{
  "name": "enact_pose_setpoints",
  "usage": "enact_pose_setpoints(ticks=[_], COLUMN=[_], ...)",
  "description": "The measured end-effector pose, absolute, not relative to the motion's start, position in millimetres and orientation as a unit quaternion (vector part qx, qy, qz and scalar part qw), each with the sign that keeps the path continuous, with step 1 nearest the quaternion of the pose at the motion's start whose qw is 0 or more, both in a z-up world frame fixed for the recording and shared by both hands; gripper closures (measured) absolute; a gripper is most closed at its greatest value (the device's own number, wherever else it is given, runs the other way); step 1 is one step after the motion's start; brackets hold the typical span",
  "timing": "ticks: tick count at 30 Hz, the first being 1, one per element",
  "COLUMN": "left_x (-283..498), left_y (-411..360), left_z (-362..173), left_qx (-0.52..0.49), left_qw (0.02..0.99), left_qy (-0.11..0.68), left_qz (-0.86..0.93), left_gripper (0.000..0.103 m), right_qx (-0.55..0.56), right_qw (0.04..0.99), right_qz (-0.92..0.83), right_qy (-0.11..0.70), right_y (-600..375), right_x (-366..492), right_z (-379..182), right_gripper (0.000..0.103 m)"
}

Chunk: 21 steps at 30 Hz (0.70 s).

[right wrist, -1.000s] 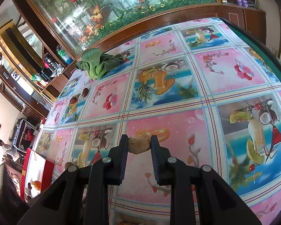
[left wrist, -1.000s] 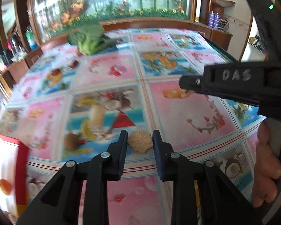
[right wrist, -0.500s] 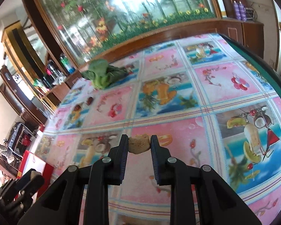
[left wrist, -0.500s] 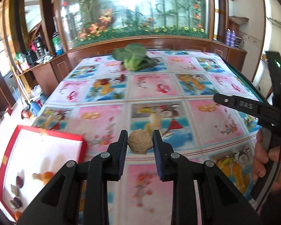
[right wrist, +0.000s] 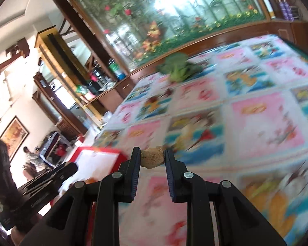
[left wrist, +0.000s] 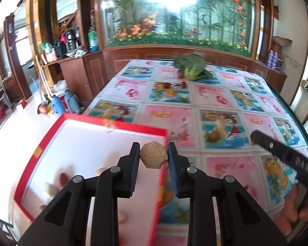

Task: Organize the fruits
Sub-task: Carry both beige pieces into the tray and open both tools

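Fruit-print tablecloth [left wrist: 215,102] spreads below as the left gripper [left wrist: 153,157], clamped on a brown rough-skinned fruit [left wrist: 153,157], hangs over the red-rimmed tray [left wrist: 51,129], best lowered before release, while the right gripper [right wrist: 152,157] pinches a similar fruit [right wrist: 152,157] nearby.

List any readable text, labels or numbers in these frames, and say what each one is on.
"DAS": handwritten in white on the black arm of the right tool, read from the left wrist view.
Green bottle on the sideboard: label too small to read.
Framed picture on the wall: blurred, nothing legible.
Fruit-print tablecloth: pictures only, no legible words.
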<state>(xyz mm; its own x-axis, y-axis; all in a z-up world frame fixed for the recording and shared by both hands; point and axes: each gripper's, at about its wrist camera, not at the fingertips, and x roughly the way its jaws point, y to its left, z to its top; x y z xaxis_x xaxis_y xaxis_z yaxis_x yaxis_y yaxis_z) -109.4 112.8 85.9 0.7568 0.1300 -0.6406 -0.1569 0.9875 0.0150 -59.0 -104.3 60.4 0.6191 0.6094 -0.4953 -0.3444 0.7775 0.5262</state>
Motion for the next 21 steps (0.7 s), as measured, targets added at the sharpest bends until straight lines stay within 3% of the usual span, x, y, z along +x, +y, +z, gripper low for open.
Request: enact_pose_setpoints(ticks=[21], left_x=[-218], left_y=[195], left_z=[94], left_qx=[-0.065], left_qw=[0.938], left_qy=[0.317], left_qz=[0.125], left_gripper=[0.074], right_qx=[0.101], right_qw=[0.871], right_qz=[0.344], right_qy=[0.335], right_y=[8], right_x=[-157], right_z=[84], right_gripper=[0.08])
